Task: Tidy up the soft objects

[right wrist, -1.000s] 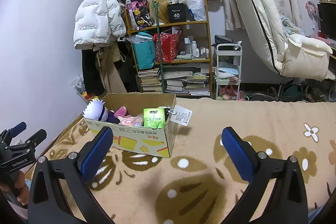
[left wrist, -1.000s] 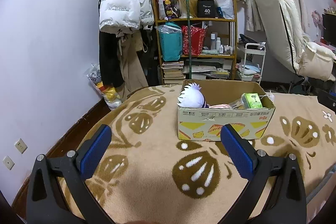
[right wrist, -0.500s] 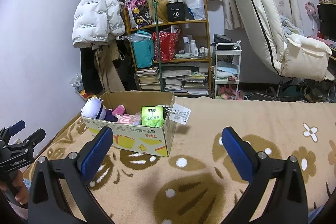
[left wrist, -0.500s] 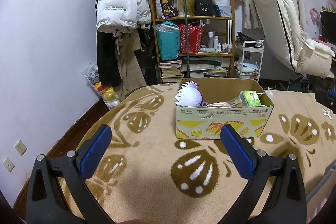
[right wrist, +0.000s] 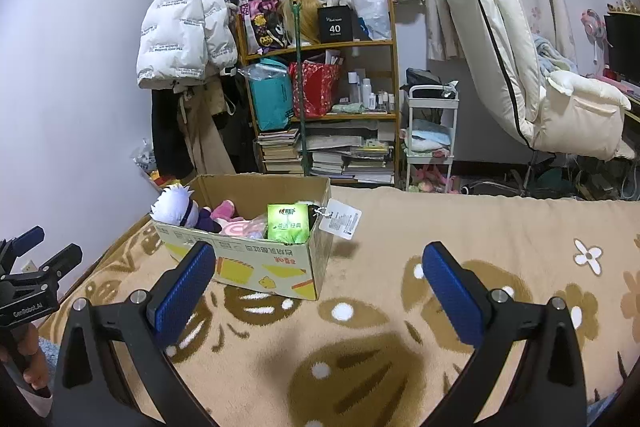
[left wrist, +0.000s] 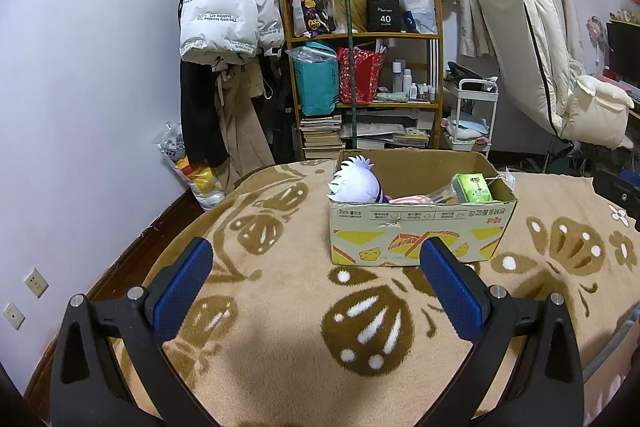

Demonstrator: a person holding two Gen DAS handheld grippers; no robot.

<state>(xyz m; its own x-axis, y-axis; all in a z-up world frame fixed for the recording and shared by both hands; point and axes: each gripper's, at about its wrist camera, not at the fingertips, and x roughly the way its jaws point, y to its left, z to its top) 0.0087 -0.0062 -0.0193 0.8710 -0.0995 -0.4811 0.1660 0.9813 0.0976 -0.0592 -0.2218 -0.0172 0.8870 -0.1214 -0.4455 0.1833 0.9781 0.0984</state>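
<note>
A cardboard box [left wrist: 420, 235] stands on the tan patterned blanket [left wrist: 280, 287]. In it lie a white-haired plush doll [left wrist: 356, 185], a pink soft toy [right wrist: 234, 225] and a green tissue pack [left wrist: 474, 187]; a white tag [right wrist: 340, 219] hangs over its right side. My left gripper [left wrist: 316, 267] is open and empty, in front of the box. My right gripper [right wrist: 318, 269] is open and empty, to the box's right front [right wrist: 256, 259]. The left gripper also shows at the left edge of the right wrist view [right wrist: 28, 267].
A cluttered wooden shelf [left wrist: 364, 87] with bags and books stands behind the bed. A white puffer jacket [left wrist: 224, 11] hangs on the left. A cream recliner [left wrist: 552, 67] leans at the right. A small white cart [right wrist: 430, 135] stands beside the shelf.
Both views have drifted slightly, with the box sitting a little lower and closer in frame. Both grippers stay open and empty.
</note>
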